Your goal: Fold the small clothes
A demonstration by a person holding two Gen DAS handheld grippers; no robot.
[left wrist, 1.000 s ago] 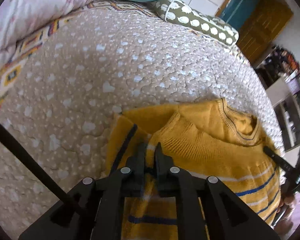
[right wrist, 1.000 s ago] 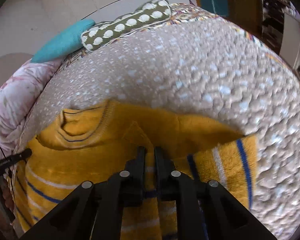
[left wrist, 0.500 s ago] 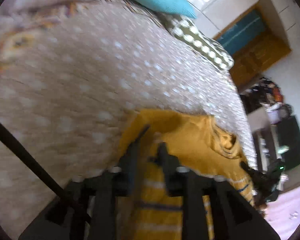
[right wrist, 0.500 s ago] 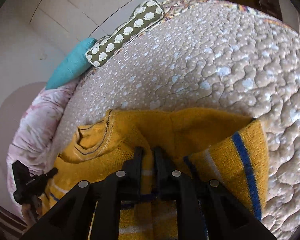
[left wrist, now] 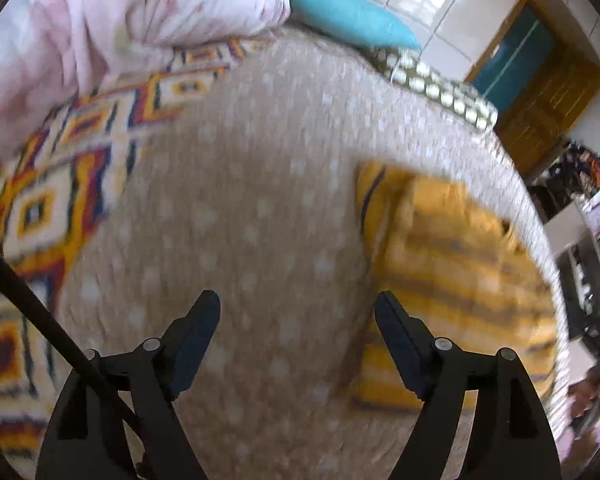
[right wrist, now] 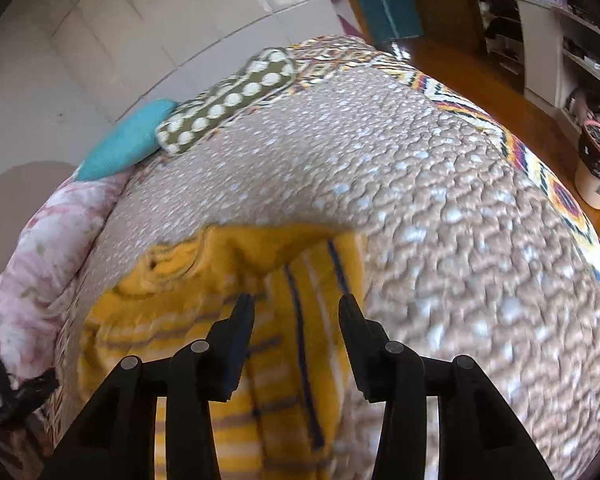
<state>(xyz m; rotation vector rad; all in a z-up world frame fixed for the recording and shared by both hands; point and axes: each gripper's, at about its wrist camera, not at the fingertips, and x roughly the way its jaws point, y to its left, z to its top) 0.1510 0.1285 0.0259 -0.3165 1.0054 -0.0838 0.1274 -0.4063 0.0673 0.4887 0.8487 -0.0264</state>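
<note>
Yellow striped sweater (left wrist: 456,264) motion-blurred; near edge cut off by frame bottom in right wrist view.

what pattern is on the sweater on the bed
Mustard yellow sweater with thin navy and white stripes, clearest in the right wrist view.

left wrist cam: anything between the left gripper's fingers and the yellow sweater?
Nothing but bare dotted bedspread between the opening left gripper and the yellow sweater, left wrist view.

One yellow striped sweater (right wrist: 204,344), one teal pillow (right wrist: 128,144), one spotted cushion (right wrist: 228,104) and one pink quilt (left wrist: 112,28) are counted on one bed (right wrist: 440,208).
</note>
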